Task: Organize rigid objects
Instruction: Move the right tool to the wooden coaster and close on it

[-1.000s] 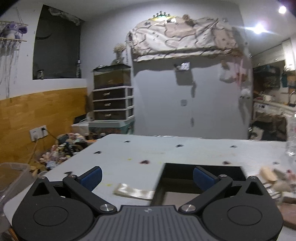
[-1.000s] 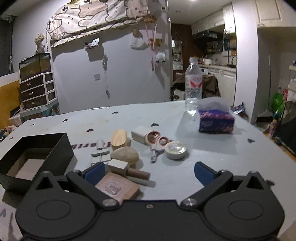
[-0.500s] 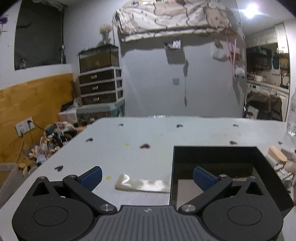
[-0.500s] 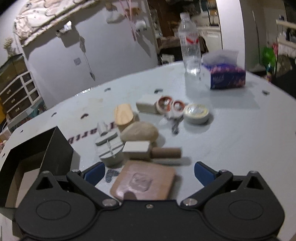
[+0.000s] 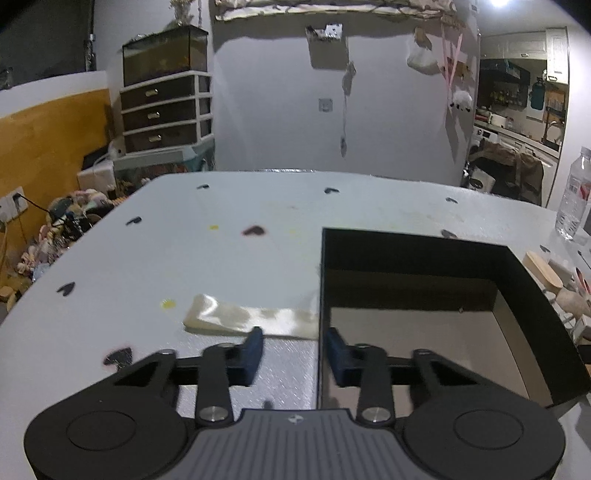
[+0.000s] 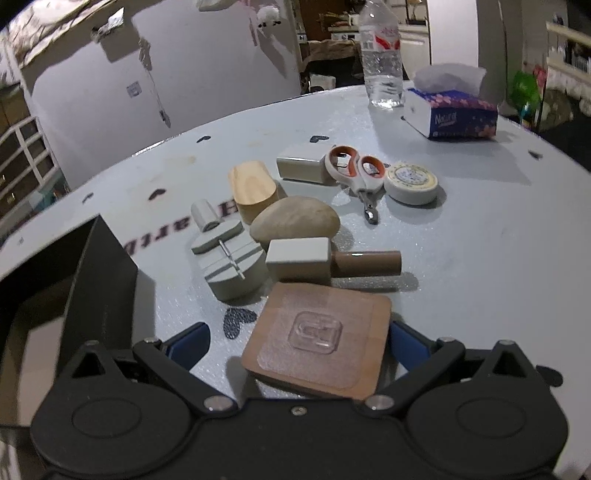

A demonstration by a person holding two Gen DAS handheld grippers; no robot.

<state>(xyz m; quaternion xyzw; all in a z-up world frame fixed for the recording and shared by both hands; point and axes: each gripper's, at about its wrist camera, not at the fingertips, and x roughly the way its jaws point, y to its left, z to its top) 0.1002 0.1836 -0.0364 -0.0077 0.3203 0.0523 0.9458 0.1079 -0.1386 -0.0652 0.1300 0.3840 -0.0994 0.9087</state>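
The left gripper (image 5: 293,352), jaws just narrowed, straddles the matte black box's (image 5: 532,291) wall without pressing it. The right gripper (image 6: 297,341) gapes around a square wooden coaster (image 6: 321,345); beyond lie a smooth stone (image 6: 295,221) and scissors (image 6: 356,171) on the speckled white bench (image 6: 480,229).

Grey wall (image 5: 280,122), drawer unit (image 5: 166,110) (tank on top), ceiling light (image 5: 498,3).
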